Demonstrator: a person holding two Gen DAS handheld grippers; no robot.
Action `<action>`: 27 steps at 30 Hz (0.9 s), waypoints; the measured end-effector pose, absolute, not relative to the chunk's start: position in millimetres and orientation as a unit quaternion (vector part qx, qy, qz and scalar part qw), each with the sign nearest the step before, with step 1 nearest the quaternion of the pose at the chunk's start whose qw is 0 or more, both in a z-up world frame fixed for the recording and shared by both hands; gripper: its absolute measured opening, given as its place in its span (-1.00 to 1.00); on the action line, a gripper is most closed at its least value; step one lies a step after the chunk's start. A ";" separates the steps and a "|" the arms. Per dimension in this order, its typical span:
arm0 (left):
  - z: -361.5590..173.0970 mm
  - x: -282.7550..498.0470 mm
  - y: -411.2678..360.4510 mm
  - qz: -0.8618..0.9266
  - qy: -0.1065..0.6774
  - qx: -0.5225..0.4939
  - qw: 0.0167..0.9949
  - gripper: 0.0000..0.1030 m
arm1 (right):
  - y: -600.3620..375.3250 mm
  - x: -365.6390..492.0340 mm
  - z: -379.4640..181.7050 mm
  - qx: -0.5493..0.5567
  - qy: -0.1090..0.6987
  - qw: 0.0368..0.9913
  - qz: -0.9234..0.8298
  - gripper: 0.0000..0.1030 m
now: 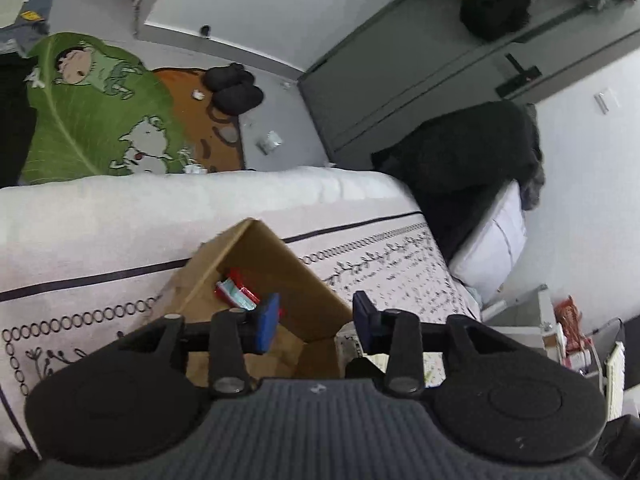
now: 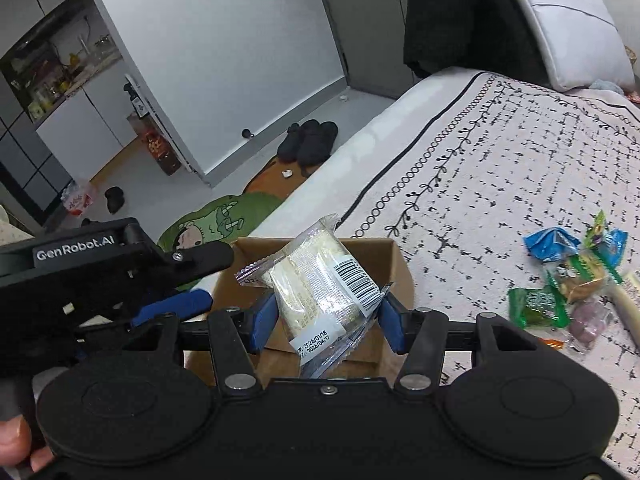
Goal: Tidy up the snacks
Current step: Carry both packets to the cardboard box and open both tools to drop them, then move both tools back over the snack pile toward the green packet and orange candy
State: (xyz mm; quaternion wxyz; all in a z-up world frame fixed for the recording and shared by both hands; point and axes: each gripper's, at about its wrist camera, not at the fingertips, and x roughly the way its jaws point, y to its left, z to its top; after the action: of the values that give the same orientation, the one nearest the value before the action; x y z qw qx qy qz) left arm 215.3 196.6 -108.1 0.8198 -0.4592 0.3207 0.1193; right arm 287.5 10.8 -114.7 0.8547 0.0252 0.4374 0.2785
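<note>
Right tongs [image 2: 326, 320] clamped on a clear-wrapped cake pack [image 2: 320, 284] above the cardboard box [image 2: 400, 276] on the bed [image 2: 500, 184]. Left tongs [image 1: 316, 322] open and empty over the box, red snack [image 1: 236, 292] inside.

Cardboard box [image 2: 394, 268] on bed [image 2: 500, 152], near its edge; snack packets [image 1: 236, 292] inside box; loose snack pile [image 2: 576, 280] right of box; rug [image 1: 100, 112] on floor beyond bed.

"GenRobot.AI" in white on the black left gripper body [image 2: 76, 268], dates "2026/01/18" and "2026/04/17" plus barcode on the clear-wrapped pale cake packet [image 2: 320, 292]
</note>
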 end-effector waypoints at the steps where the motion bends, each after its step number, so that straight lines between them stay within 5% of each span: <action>1: -108.6 215.2 197.3 0.123 0.322 -0.459 0.819 -0.17 | 12.0 288.2 -114.6 0.027 0.437 0.854 0.281 0.14; 11: -113.7 218.3 197.3 0.148 0.347 -0.461 0.803 0.45 | -15.2 289.1 -110.4 0.025 0.422 0.872 0.246 0.59; 13: -113.4 220.4 193.7 0.146 0.352 -0.457 0.804 0.49 | -25.1 287.0 -108.9 0.022 0.418 0.877 0.235 0.74; 27: -104.2 234.1 143.5 0.094 0.379 -0.385 0.836 0.73 | -85.7 279.3 -104.1 0.009 0.409 0.892 0.192 0.90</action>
State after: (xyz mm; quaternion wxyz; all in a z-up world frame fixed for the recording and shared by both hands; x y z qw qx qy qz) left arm 234.1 143.5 -104.2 0.8359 -0.3853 0.3794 0.0940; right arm 279.3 -85.7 -104.1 0.8919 0.0088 0.4094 0.1917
